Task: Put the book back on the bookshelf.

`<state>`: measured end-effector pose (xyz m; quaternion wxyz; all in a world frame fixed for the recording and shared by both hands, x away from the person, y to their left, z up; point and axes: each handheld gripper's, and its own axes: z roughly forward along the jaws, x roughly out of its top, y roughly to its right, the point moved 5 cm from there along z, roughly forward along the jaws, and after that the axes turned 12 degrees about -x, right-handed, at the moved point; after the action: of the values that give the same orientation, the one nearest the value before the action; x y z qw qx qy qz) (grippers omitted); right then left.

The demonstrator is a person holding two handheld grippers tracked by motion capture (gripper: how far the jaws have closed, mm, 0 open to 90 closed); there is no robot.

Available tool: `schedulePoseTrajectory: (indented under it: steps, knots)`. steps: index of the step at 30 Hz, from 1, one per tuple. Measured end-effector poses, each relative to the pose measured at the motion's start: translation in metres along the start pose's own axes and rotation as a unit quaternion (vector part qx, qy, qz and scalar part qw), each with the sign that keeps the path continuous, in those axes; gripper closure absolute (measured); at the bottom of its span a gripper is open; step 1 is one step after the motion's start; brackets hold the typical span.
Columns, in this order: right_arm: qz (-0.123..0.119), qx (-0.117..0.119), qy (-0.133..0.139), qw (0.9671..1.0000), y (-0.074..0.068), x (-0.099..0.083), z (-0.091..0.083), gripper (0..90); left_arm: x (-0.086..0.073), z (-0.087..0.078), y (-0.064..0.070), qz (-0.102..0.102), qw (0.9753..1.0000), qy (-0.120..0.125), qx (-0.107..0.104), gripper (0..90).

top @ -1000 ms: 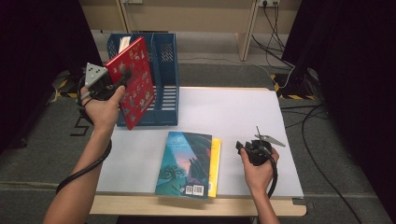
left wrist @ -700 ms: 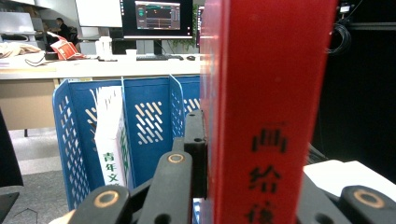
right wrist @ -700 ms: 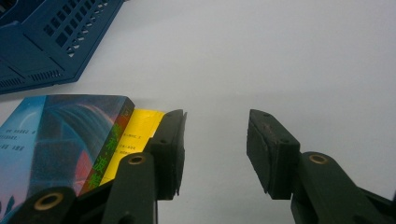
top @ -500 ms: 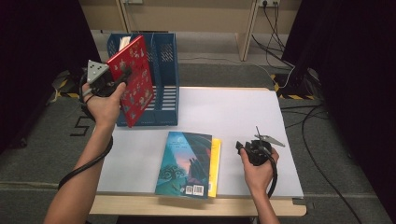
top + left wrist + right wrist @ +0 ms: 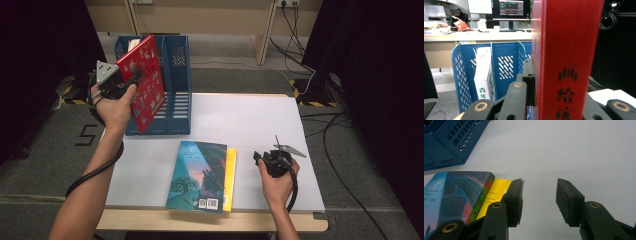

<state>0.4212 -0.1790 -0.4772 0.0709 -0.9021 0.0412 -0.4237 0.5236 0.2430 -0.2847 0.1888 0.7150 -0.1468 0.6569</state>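
My left gripper point(image 5: 131, 80) is shut on a red book point(image 5: 146, 85), held upright and tilted above the blue file rack point(image 5: 176, 100) at the table's back left. In the left gripper view the red book's spine point(image 5: 566, 57) stands between the jaws, with the rack point(image 5: 506, 67) behind it holding a white book point(image 5: 482, 75). A blue-green book point(image 5: 197, 172) lies flat on a yellow book point(image 5: 230, 175) near the front edge. My right gripper point(image 5: 259, 157) rests open on the table just right of them; its view shows the yellow book point(image 5: 494, 193) beside the left jaw.
The white table point(image 5: 250, 120) has bare surface at the back right. Cables point(image 5: 330, 115) trail on the floor right of the table. Dark curtains hang on both sides. A desk with monitors point(image 5: 510, 10) stands far behind the rack.
The left gripper has lifted the red book slightly up and toward the rack. The right gripper and the two flat books have not moved.
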Motion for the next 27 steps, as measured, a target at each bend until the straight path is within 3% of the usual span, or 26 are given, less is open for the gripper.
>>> schedulePoseTrajectory:
  steps: [27]
  knots:
    - [0.001, 0.001, 0.001, 1.0000, -0.002, 0.001, -0.001, 57.2, 0.000, 0.017, -0.013, -0.003, 0.9999, -0.003, 0.014, 79.4]
